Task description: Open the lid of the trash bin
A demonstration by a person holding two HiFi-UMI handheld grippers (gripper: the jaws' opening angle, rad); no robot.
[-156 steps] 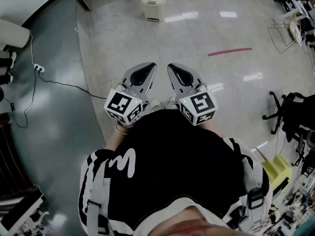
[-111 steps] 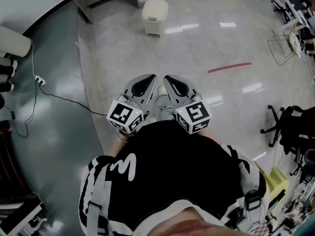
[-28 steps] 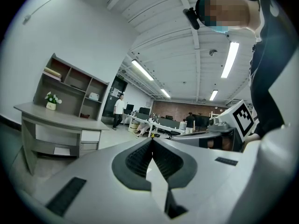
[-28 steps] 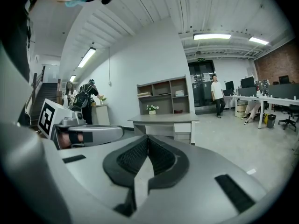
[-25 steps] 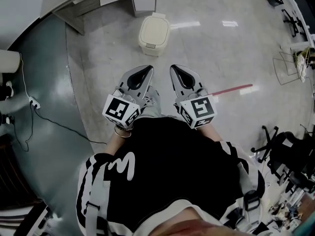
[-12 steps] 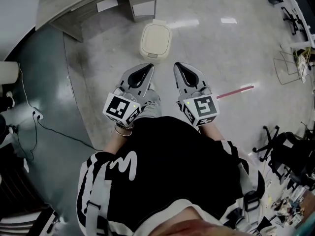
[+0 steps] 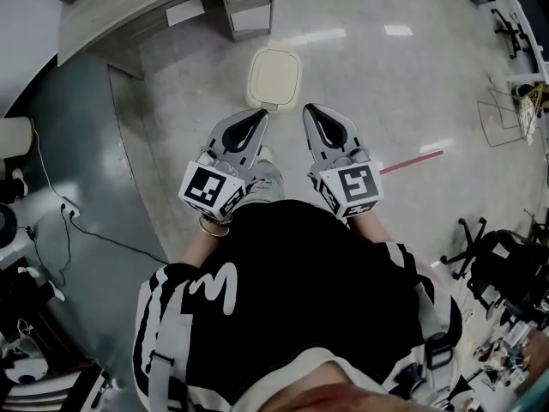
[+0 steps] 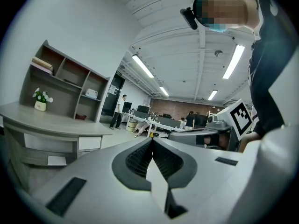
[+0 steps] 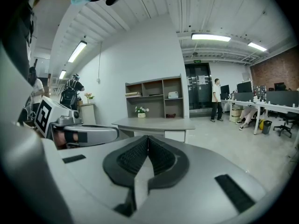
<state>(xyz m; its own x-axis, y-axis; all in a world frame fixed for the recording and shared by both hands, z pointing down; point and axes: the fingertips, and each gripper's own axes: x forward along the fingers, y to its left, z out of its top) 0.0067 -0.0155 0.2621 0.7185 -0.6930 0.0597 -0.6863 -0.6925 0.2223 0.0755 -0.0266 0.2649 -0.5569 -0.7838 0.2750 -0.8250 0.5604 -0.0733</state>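
Trash bin: a cream trash bin (image 7: 274,79) stands on the pale floor (image 7: 386,84), just ahead of the tips of both claws and below them, a little more before the left one.
Lid: the lid (image 7: 276,65) lies flat and shut on the bin; neither claw touches it.
Left claw: the left claw (image 7: 261,114) points forward at the bin, jaws pressed together along their ribbed pads (image 8: 140,157), with nothing between them.
Right claw: the right claw (image 7: 309,109) is just beside the left, a narrow gap between them; its jaws are likewise fully together and hold nothing.
Marker cubes: one at the rear of each claw, close to the person's black top (image 7: 292,299).
Beyond the bin: a grey curved desk (image 9: 154,122) carries a small potted plant (image 9: 141,112), with an open shelf unit (image 9: 154,97) behind it.
Right of the claws: a red strip (image 7: 412,159) on the floor.
Left of the claws: a black cable (image 7: 111,240) trails over darker flooring.
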